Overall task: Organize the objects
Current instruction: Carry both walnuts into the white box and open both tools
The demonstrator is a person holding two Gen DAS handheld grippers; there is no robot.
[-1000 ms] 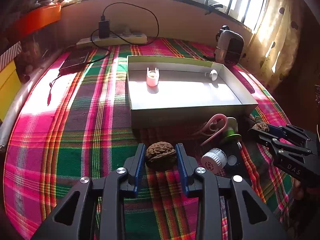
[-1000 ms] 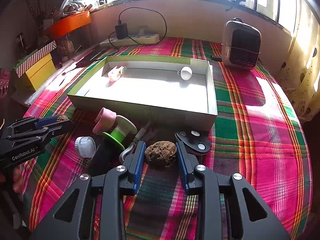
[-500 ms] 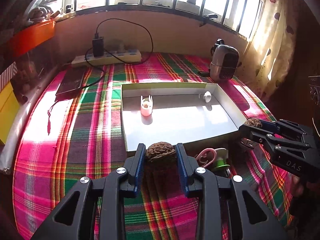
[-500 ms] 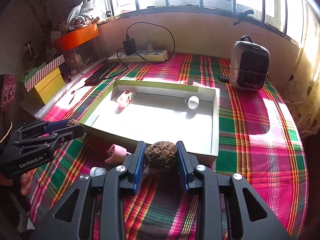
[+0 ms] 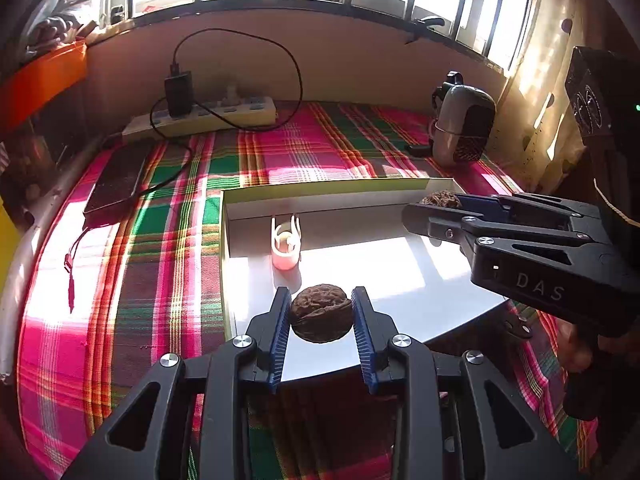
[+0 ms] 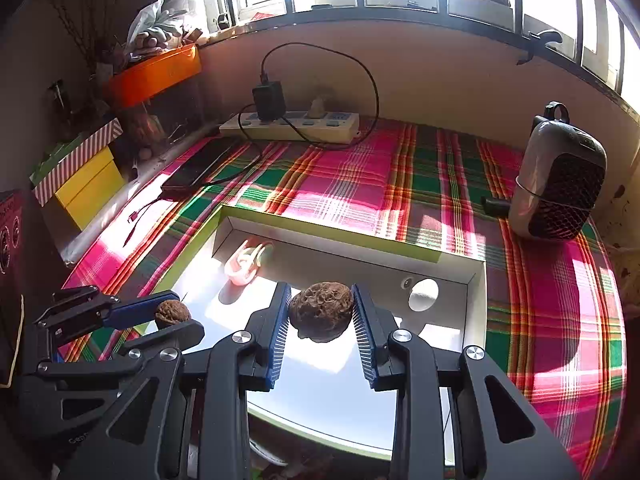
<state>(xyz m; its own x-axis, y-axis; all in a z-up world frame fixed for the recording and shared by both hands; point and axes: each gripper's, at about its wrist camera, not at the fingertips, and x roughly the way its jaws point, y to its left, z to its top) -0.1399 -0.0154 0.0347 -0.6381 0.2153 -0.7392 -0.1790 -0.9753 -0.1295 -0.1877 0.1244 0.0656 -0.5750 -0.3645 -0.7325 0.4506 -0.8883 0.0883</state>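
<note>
Over the white tray [image 5: 256, 200], left gripper [image 5: 321, 316] clamps 1 walnut [image 5: 321, 313], long axis crosswise; right gripper [image 6: 321, 314] clamps 1 pitted nut [image 6: 321, 315], its underside hidden.

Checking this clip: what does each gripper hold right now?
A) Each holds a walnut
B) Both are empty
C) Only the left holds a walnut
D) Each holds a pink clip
A: the left gripper clamps a walnut between its blue pads, and the right gripper clamps a second walnut, both above the white box.
</note>
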